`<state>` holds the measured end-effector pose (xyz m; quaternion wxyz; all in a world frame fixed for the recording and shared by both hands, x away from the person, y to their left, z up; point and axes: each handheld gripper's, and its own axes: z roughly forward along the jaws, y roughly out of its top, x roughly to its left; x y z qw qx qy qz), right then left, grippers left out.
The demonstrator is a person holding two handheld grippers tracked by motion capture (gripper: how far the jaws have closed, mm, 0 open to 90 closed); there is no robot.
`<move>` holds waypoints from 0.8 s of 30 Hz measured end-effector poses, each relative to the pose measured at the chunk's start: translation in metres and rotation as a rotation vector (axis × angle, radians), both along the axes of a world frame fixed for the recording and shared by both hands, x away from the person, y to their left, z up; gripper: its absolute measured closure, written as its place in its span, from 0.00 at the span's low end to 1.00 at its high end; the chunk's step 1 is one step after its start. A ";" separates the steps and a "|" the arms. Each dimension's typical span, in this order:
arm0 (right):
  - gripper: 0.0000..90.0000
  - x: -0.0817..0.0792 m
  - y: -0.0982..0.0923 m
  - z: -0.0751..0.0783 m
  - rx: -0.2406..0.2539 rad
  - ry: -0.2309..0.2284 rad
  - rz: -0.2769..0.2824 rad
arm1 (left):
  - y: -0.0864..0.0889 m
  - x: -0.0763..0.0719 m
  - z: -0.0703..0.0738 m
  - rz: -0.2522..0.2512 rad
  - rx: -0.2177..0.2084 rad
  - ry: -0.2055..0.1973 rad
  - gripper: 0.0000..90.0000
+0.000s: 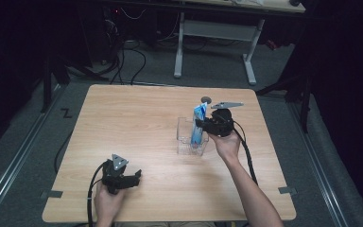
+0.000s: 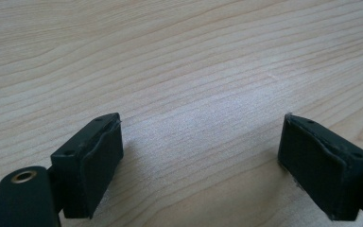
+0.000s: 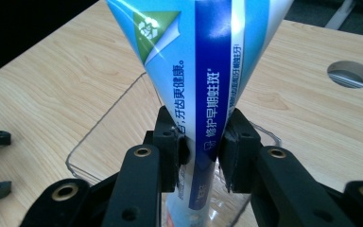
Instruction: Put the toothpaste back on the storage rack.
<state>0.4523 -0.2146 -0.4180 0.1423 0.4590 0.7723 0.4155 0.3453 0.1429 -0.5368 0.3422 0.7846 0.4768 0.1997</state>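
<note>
Right gripper [image 1: 201, 124] is clamped on the upright blue tube [image 3: 208, 71], whose lower end stands inside the clear box [image 1: 185, 138] mid-table [image 1: 137, 118], while the left gripper [image 1: 136, 176] rests near the front edge, jaws apart and holding nothing.

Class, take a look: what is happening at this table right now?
A person works with a tool in each hand. The right tool is shut on a blue toothpaste tube, holding it upright with its lower end inside a clear plastic box on the wooden table. The left tool rests open near the table's front edge, holding nothing.
</note>
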 end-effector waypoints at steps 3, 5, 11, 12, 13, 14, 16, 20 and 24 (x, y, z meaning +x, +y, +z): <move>0.78 -0.001 -0.001 0.001 -0.013 -0.006 -0.001 | 0.000 0.000 0.000 0.000 0.000 0.000 0.16; 0.77 -0.001 -0.002 0.000 -0.019 -0.013 -0.008 | 0.000 0.000 0.000 0.000 0.000 0.000 0.16; 0.74 -0.003 -0.003 0.000 -0.061 -0.038 -0.032 | 0.000 0.000 0.000 0.000 0.000 0.000 0.16; 0.74 -0.004 -0.004 0.000 -0.067 -0.036 -0.036 | 0.000 0.000 0.000 0.000 0.000 0.000 0.16; 0.73 -0.004 -0.004 0.000 -0.072 -0.037 -0.040 | 0.000 0.000 0.000 0.000 0.000 0.000 0.16; 0.73 -0.004 -0.004 0.000 -0.080 -0.040 -0.045 | 0.000 0.000 0.000 0.000 -0.001 0.000 0.16; 0.71 -0.004 -0.004 0.000 -0.098 -0.048 -0.055 | 0.000 0.000 0.000 0.001 -0.001 -0.001 0.16; 0.69 -0.005 -0.005 0.000 -0.115 -0.062 -0.073 | 0.000 0.000 0.000 0.001 -0.001 -0.001 0.16; 0.68 -0.006 -0.007 0.000 -0.119 -0.062 -0.080 | 0.000 0.000 0.000 0.001 -0.001 0.000 0.16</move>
